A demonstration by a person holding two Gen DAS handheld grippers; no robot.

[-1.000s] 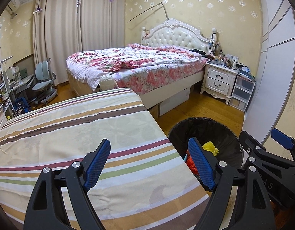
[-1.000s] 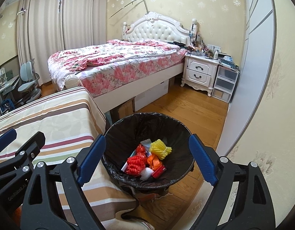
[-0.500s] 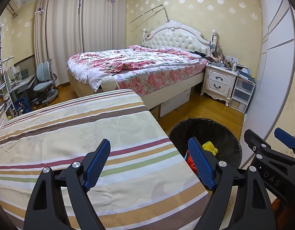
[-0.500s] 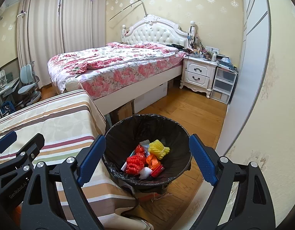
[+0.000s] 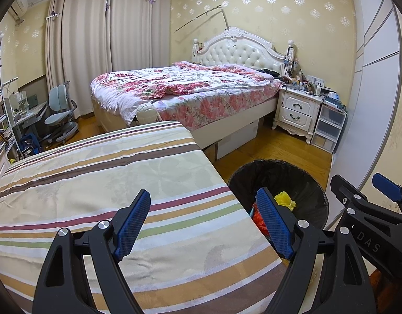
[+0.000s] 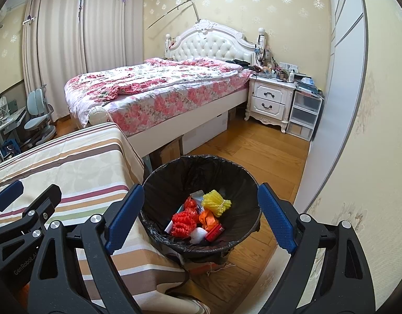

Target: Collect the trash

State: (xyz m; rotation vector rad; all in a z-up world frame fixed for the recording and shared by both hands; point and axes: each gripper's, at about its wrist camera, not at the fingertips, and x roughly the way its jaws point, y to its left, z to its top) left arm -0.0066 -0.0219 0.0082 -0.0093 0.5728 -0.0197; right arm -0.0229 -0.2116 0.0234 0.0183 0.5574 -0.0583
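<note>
1. On the left, the left gripper (image 5: pixel 203 222) hangs over the striped cover (image 5: pixel 101 183), jaws wide apart, holding nothing; no trash shows on the cover.
2. At the cover's right edge stands the bin (image 6: pixel 201 204), black-lined, with the trash (image 6: pixel 198 217) (red, yellow, orange and white pieces) at its bottom.
3. Above the bin, the right gripper (image 6: pixel 201 217) is spread wide and empty.
4. Judgement: collection looks complete or nearly so; scan cover and floor before finishing, and keep both grippers clear of the liner rim.
5. Hidden: the cover's near edge, the floor behind the bin, and lower trash layers.
</note>
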